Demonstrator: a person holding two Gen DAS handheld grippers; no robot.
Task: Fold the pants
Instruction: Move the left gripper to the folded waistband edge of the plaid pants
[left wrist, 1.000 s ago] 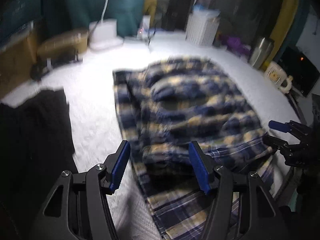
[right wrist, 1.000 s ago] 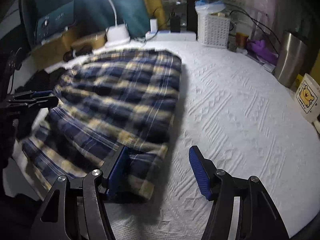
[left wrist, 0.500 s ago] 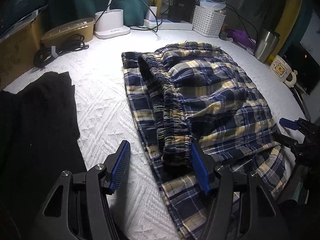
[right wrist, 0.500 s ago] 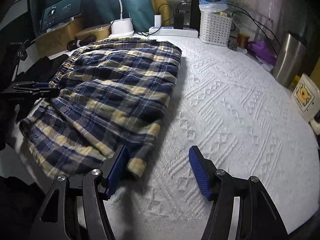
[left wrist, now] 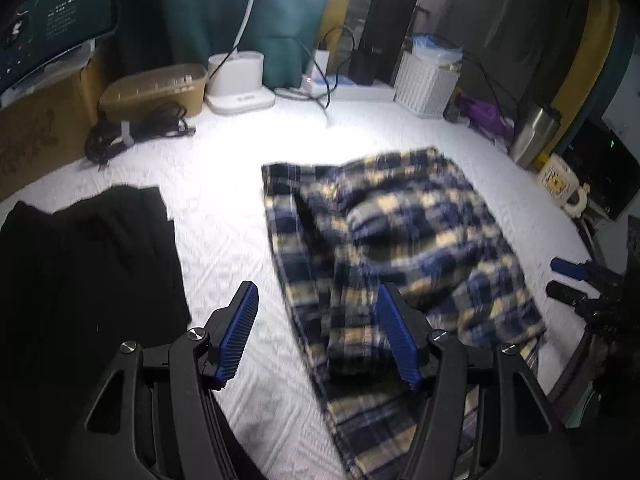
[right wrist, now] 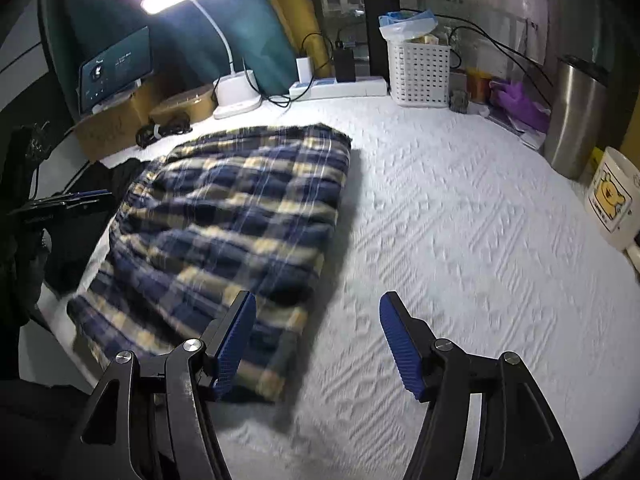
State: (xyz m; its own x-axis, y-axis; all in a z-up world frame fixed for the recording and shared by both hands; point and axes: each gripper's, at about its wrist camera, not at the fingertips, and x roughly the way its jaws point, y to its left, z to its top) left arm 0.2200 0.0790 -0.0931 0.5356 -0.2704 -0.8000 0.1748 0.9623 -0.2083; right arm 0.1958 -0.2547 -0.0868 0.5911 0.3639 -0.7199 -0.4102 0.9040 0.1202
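white textured bedspread [right wrist: 460, 240] covers the work surface, lit by a white gooseneck desk lamp [right wrist: 236, 92] at the far edge. blue-and-yellow plaid flannel pants [right wrist: 232, 216], folded over themselves and blurred, lie on the spread with a black garment [left wrist: 80, 264] just beside them. left gripper [left wrist: 318, 334]: blue-padded jaws apart above the pants' near edge, nothing between them. right gripper [right wrist: 318, 344]: jaws apart, its one pad over the pants' corner, the other over bare spread, gripping nothing. a white cartoon-bear mug [right wrist: 612, 200] stands well apart.
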